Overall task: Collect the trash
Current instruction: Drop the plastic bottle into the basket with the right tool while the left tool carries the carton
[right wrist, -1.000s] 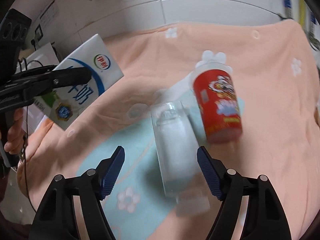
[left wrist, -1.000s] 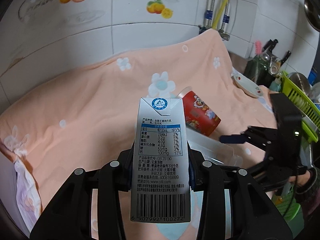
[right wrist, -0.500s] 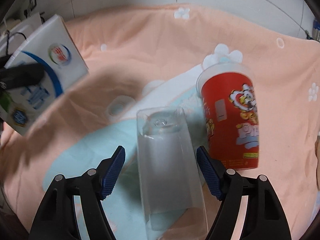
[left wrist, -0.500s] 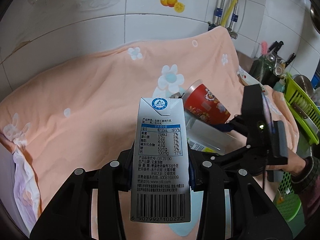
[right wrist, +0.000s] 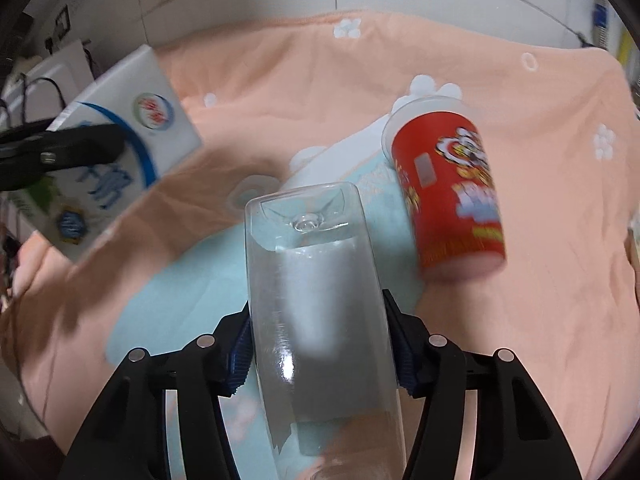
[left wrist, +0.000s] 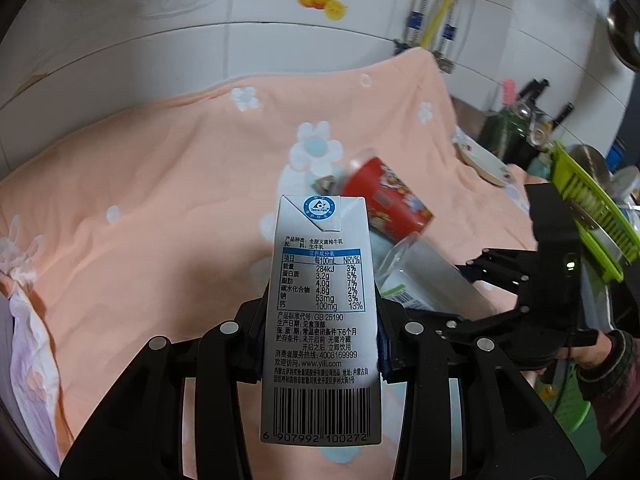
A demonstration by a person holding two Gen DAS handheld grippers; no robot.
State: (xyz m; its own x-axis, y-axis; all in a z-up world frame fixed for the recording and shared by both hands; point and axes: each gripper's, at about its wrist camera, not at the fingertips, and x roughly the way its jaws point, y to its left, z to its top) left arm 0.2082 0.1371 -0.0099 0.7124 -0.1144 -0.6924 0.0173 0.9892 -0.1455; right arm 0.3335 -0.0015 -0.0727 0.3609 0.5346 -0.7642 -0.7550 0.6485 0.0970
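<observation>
My left gripper (left wrist: 320,344) is shut on a white and blue milk carton (left wrist: 320,320) and holds it upright above the cloth; the carton also shows in the right wrist view (right wrist: 116,156). My right gripper (right wrist: 320,352) is shut on a clear plastic bottle (right wrist: 316,304) that points away from the camera; the bottle shows in the left wrist view (left wrist: 424,276) too. A red paper cup (right wrist: 452,192) lies on its side just right of the bottle, apart from the fingers. It also shows in the left wrist view (left wrist: 384,204).
A peach flowered cloth (left wrist: 160,208) covers the surface, with a light blue patch (right wrist: 188,300) under the bottle. A white tiled wall (left wrist: 200,8) stands behind. A green dish rack (left wrist: 592,208), a plate (left wrist: 484,160) and bottles (left wrist: 508,128) stand at the right.
My right gripper has moved forward over the clear bottle and shut on it; before, its jaws were open. My left gripper keeps holding the carton and has turned slightly.
</observation>
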